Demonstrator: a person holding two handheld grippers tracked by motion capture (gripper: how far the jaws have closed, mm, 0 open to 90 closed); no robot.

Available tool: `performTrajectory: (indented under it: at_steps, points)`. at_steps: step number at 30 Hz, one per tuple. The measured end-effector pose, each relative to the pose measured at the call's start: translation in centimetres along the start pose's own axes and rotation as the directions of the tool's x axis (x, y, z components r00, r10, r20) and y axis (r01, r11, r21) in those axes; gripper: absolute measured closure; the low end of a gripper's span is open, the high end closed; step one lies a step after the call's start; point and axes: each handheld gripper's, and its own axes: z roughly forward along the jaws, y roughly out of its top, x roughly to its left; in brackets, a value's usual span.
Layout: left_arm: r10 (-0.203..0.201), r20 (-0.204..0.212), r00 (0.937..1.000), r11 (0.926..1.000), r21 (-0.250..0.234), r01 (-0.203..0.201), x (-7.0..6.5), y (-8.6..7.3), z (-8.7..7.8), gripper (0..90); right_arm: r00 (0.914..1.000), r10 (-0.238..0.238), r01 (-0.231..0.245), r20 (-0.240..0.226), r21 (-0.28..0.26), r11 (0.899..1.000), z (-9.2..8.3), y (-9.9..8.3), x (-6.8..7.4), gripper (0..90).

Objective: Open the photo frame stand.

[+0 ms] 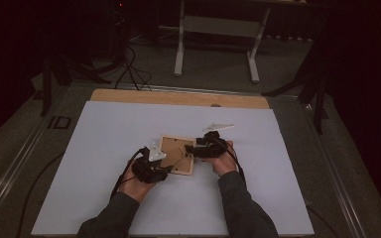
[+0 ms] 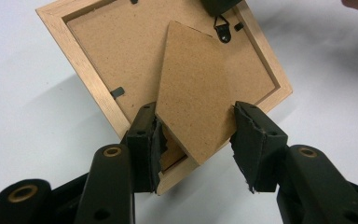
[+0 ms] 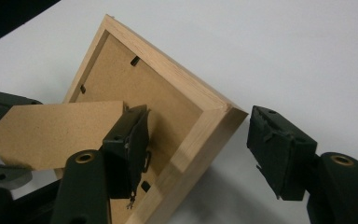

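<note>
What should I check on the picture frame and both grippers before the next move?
1. Wooden frame lies back side up on the white table sheet: ok.
2. Left gripper straddles the fold-out stand; both pads at its edges: ok. Whether they press firmly: cannot tell.
3. Right gripper open around the frame's corner; the outer pad stands clear of the wood: ok if a release is meant, not ok for lifting.
4. Stand lifted off the backing board: ok.
5. Black turn clips holding the backing: cannot tell.
</note>
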Motion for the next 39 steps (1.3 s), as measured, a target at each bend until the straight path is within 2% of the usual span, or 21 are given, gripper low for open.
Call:
performTrajectory:
  at_steps: [3,6,7,8,10,11,12,13,15,16,17,18,19,20,21,24,27,30,33,36,39]
  points:
    - [0.015,-0.006,0.9999,0.9999,0.003,-0.015,-0.1,-0.1,-0.1,54.0,0.9993,0.019,-0.019,-0.033,-0.004,1.0,0.3,0.0,0.0,37.8]
    - [0.018,-0.001,0.9998,0.9998,0.01,-0.018,0.0,-0.2,0.0,53.8,0.9989,0.019,-0.019,-0.044,-0.008,1.0,0.3,-0.1,0.0,38.0]
    - [0.007,0.02,0.9998,0.9996,0.029,-0.007,0.3,-0.2,0.0,53.8,0.9985,0.021,-0.021,-0.05,-0.013,1.0,0.2,0.0,-0.1,39.4]
    - [0.007,0.02,0.9998,0.9996,0.029,-0.007,0.3,-0.2,0.0,53.9,0.9985,0.021,-0.021,-0.05,-0.013,1.0,0.2,0.0,-0.1,39.4]
    - [-0.015,0.053,0.9985,0.9992,0.037,0.013,0.6,-0.2,0.1,54.2,0.9985,0.018,-0.019,-0.051,-0.017,1.0,0.1,0.0,-0.1,40.2]
    - [-0.056,0.099,0.9935,0.9977,0.043,0.052,1.1,-0.1,0.1,55.3,0.9989,0.008,-0.009,-0.047,-0.019,1.0,0.0,0.0,0.0,40.3]
    - [-0.056,0.099,0.9935,0.9977,0.043,0.052,1.1,-0.1,0.1,55.9,0.9989,0.008,-0.009,-0.047,-0.019,1.0,0.0,0.0,0.0,40.3]
    - [-0.091,0.137,0.9864,0.995,0.053,0.085,1.5,-0.1,0.2,55.9,0.999,0.009,-0.009,-0.044,-0.019,1.0,-0.1,0.0,0.1,40.3]
    - [-0.133,0.18,0.9747,0.9906,0.056,0.125,1.9,-0.1,0.2,55.9,0.9992,-0.001,0.0,-0.04,-0.021,1.0,-0.1,0.0,0.1,40.3]
    - [-0.133,0.18,0.9747,0.9906,0.056,0.125,1.9,-0.1,0.2,56.0,0.9992,-0.006,0.005,-0.038,-0.021,1.0,-0.1,0.0,0.2,40.4]
    - [-0.166,0.217,0.962,0.9858,0.061,0.157,2.4,0.0,0.2,56.0,0.9993,-0.008,0.008,-0.038,-0.021,1.0,-0.2,0.0,0.2,40.5]
    - [-0.166,0.217,0.962,0.9858,0.061,0.157,2.4,0.0,0.2,56.0,0.9993,-0.008,0.008,-0.038,-0.021,1.0,-0.2,0.0,0.2,40.5]
    - [-0.185,0.246,0.9516,0.9826,0.063,0.175,2.7,0.1,0.2,55.7,0.9992,-0.018,0.017,-0.035,-0.023,1.0,-0.3,0.0,0.3,41.1]
    - [-0.185,0.246,0.9516,0.9826,0.063,0.175,2.7,0.1,0.2,55.2,0.9992,-0.019,0.018,-0.036,-0.023,1.0,-0.3,0.0,0.4,41.5]
    - [-0.191,0.255,0.948,0.9814,0.071,0.178,2.8,0.3,0.2,55.2,0.9991,-0.023,0.022,-0.036,-0.026,0.999,-0.4,0.0,0.4,42.0]
    - [-0.191,0.258,0.9471,0.9813,0.072,0.178,2.9,0.6,0.1,56.1,0.9987,-0.032,0.03,-0.04,-0.034,0.999,-0.6,0.1,0.5,43.5]
    - [-0.2,0.271,0.9416,0.9795,0.083,0.184,3.1,0.8,0.0,63.0,0.998,-0.049,0.047,-0.04,-0.042,0.998,-0.9,0.2,0.8,44.9]
    - [-0.192,0.27,0.9434,0.9804,0.094,0.173,3.1,0.9,0.0,65.6,0.9973,-0.062,0.061,-0.038,-0.045,0.997,-1.0,0.2,1.0,45.6]
    - [-0.193,0.278,0.941,0.979,0.118,0.166,3.3,0.9,0.0,67.5,0.9962,-0.073,0.07,-0.047,-0.052,0.996,-1.4,0.3,1.1,48.3]
    - [-0.188,0.277,0.9423,0.9797,0.121,0.159,3.3,0.9,0.0,68.9,0.9954,-0.082,0.079,-0.05,-0.056,0.995,-1.7,0.4,1.3,49.8]
    - [-0.174,0.246,0.9536,0.9815,0.122,0.148,3.1,1.1,0.1,69.3,0.9954,-0.086,0.083,-0.043,-0.066,0.994,-2.0,0.5,1.4,52.0]
